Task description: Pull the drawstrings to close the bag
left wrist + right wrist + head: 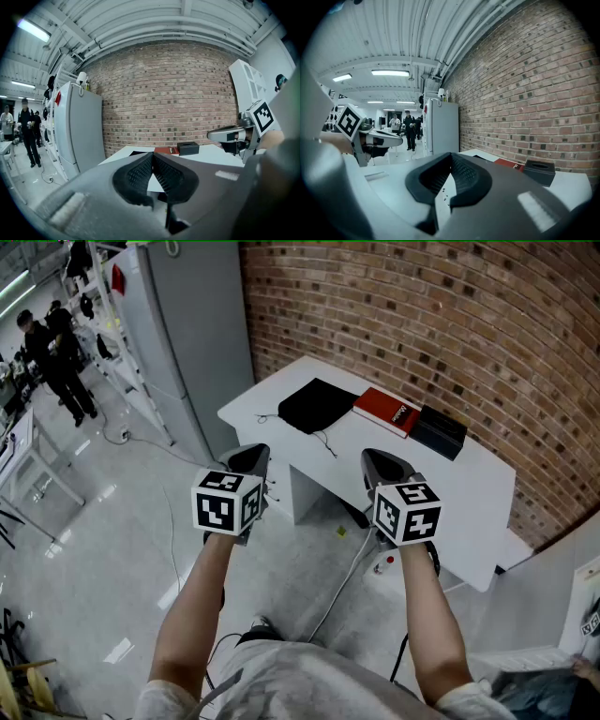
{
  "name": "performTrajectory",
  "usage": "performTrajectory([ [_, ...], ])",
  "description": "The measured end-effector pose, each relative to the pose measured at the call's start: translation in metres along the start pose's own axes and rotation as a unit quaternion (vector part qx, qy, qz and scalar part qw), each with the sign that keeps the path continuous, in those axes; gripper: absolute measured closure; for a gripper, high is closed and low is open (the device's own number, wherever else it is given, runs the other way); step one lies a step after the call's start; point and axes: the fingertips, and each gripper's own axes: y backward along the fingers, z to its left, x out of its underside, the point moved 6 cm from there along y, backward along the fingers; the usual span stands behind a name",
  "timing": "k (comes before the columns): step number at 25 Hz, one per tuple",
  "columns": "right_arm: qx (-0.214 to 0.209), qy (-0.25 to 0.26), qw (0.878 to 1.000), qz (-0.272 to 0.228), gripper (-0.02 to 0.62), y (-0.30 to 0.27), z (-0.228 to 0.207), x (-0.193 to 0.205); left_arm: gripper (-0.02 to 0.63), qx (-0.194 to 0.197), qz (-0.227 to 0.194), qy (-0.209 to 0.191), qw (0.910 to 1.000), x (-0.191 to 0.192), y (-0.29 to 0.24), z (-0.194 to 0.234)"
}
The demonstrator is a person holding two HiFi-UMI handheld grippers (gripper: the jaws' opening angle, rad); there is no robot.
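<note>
Both tools are clenched on nothing: the jaws of the left tool (249, 463) meet at their tips, and so do those of the right tool (382, 465). We hold them side by side in the air, short of the near edge of the table (469, 493). The bag (317, 405) lies flat on the table ahead of us, between the lines of the two tools and about equally near to each. One drawstring (327, 442) trails from it towards the near edge on the right tool's side. A fainter cord (266, 418) seems to lie at its left. To the right, a red book (386, 412) sits just beside the bag, with a black box (439, 431) beyond it. The freer room is therefore at the left and near edges.
</note>
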Motion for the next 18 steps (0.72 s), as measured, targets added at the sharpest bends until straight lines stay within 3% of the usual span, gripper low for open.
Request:
performTrajectory([
  [11, 0.005, 0.011, 1.000, 0.001, 0.592, -0.013, 0.009, 0.006, 0.598, -0.010, -0.006, -0.001, 0.9999, -0.001, -0.004, 0.012],
  [18, 0.026, 0.016, 1.000, 0.006, 0.557, -0.037, 0.017, 0.008, 0.555, 0.015, -0.005, 0.000, 0.9999, 0.004, -0.022, 0.037],
])
